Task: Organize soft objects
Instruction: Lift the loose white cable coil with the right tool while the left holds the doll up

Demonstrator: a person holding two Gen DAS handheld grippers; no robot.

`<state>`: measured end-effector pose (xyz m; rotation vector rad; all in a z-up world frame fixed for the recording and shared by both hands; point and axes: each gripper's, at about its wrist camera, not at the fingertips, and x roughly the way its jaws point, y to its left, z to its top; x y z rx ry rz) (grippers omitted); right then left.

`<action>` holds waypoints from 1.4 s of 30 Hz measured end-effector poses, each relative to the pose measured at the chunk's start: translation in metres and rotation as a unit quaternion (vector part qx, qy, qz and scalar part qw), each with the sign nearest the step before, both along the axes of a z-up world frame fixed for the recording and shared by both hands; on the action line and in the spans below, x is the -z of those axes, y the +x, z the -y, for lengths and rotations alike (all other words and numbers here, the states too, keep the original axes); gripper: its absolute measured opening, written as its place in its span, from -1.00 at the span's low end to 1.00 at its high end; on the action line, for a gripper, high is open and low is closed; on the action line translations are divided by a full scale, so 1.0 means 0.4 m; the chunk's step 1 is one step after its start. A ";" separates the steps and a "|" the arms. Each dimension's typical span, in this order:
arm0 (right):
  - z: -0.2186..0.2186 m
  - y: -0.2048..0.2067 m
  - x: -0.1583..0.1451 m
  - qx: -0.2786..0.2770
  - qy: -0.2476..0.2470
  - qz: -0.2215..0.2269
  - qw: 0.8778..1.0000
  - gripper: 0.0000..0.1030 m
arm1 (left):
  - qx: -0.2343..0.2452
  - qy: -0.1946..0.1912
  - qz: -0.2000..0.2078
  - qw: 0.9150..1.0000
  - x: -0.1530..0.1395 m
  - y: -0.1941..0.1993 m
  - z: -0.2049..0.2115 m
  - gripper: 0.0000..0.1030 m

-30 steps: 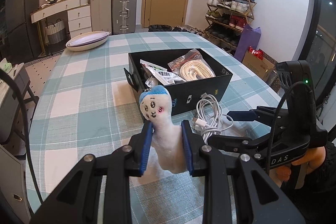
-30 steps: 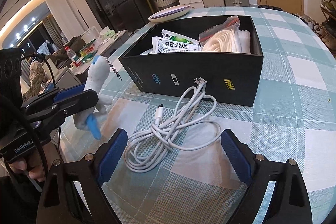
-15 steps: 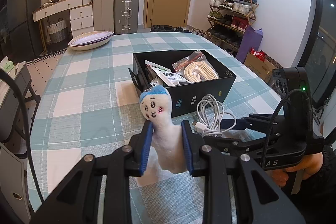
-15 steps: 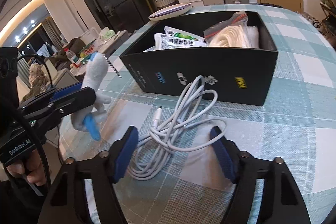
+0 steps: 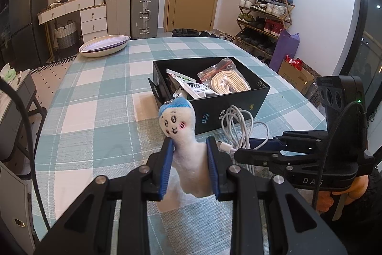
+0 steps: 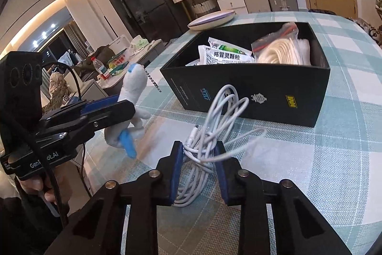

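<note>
My left gripper (image 5: 188, 149) is shut on a white plush doll with blue hair (image 5: 181, 133) and holds it upright above the table; the doll also shows in the right wrist view (image 6: 133, 85). My right gripper (image 6: 199, 154) is shut on a bundle of white cable (image 6: 210, 126), which also shows in the left wrist view (image 5: 236, 126). The cable lies just in front of an open black box (image 6: 250, 92) (image 5: 238, 106) that holds a medicine sachet (image 6: 226, 56) and a bagged coil of rope (image 6: 281, 49).
A shallow white dish (image 5: 105, 48) stands at the table's far left corner. The checked tablecloth (image 5: 95, 111) covers the table. Suitcases, drawers and a shoe rack stand behind the table.
My right gripper's jaws have closed from wide open onto the white cable and bunched it up. The left gripper has stayed shut on the doll.
</note>
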<state>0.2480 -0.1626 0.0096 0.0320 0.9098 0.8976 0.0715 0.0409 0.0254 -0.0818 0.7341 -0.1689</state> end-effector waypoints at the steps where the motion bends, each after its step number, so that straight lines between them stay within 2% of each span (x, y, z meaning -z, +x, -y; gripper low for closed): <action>1: 0.003 -0.001 -0.002 0.000 0.001 0.002 1.000 -0.51 | 0.000 0.000 0.000 1.000 0.000 0.000 -0.002 -0.49; 7: 0.018 -0.010 -0.028 0.000 0.015 0.021 1.000 -0.57 | -0.002 -0.001 0.002 1.000 -0.002 -0.001 -0.013 -0.49; 12: 0.035 -0.019 -0.057 0.004 0.024 0.043 0.999 -0.80 | -0.002 -0.001 0.004 1.000 -0.005 -0.001 -0.008 -0.49; 17: 0.036 -0.017 -0.054 0.004 0.006 0.042 0.999 -0.84 | 0.000 0.002 0.003 1.000 -0.005 0.000 -0.002 -0.49; 19: 0.043 -0.010 -0.048 0.008 0.002 0.032 0.999 -0.81 | 0.000 0.003 0.002 1.000 -0.004 0.001 0.000 -0.49; 20: 0.044 -0.009 -0.048 0.010 -0.004 0.035 0.999 -0.63 | 0.001 0.003 0.002 1.000 -0.004 0.001 0.000 -0.49; 21: 0.047 -0.010 -0.048 0.014 -0.012 0.042 0.999 -0.29 | 0.001 0.003 0.002 1.000 -0.004 0.001 0.000 -0.49; 23: 0.054 -0.012 -0.046 0.007 -0.014 0.043 0.999 -0.10 | 0.000 0.003 0.002 1.000 -0.003 0.001 0.001 -0.49; 31: 0.029 -0.011 0.010 -0.010 -0.083 0.036 0.996 -0.06 | 0.001 0.004 0.001 1.000 -0.001 0.000 0.004 -0.49; 33: 0.026 -0.014 0.018 -0.008 -0.082 0.036 0.996 -0.13 | 0.000 0.004 0.001 1.000 -0.001 0.000 0.002 -0.49; 35: 0.025 -0.017 0.018 -0.013 -0.074 0.037 0.996 -0.33 | -0.001 0.003 0.003 1.000 -0.003 -0.001 0.002 -0.49; 42: 0.037 -0.039 -0.024 -0.020 -0.046 0.064 0.997 -0.34 | -0.003 0.002 0.006 1.000 -0.010 -0.002 0.001 -0.49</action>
